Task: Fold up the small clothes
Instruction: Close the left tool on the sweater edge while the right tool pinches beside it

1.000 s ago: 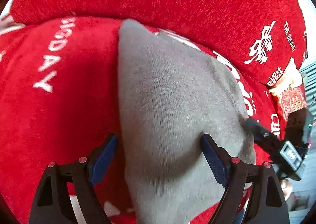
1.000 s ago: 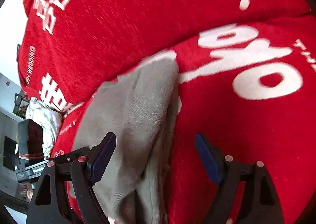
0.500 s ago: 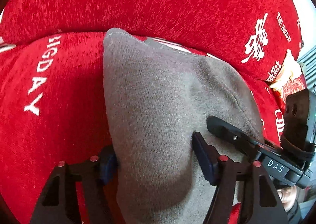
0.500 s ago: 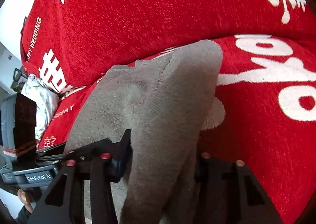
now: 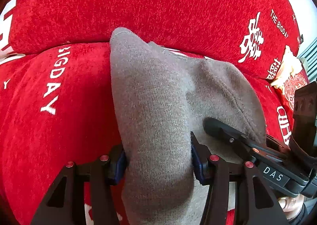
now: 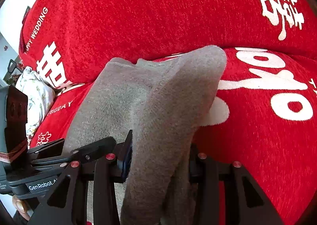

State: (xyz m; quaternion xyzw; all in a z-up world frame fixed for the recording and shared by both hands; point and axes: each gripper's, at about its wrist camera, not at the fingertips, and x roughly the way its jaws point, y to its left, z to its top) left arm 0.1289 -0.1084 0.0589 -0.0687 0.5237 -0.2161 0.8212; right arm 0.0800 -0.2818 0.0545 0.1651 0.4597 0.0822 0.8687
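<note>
A small grey knit garment lies on a red sofa seat. My left gripper is shut on its near left edge, the cloth bunched between the blue pads. My right gripper is shut on the near right edge of the same garment, which rises in a fold over the fingers. Each gripper shows in the other's view: the right one at the right of the left wrist view, the left one at the left of the right wrist view.
The red sofa cover with white lettering forms the seat and backrest. A floral cushion sits at the far left. A red and cream packet lies at the seat's right end.
Both grippers went from open around the garment's edges to shut on them. The cloth has bunched up and lifted, and the two grippers have come closer together.
</note>
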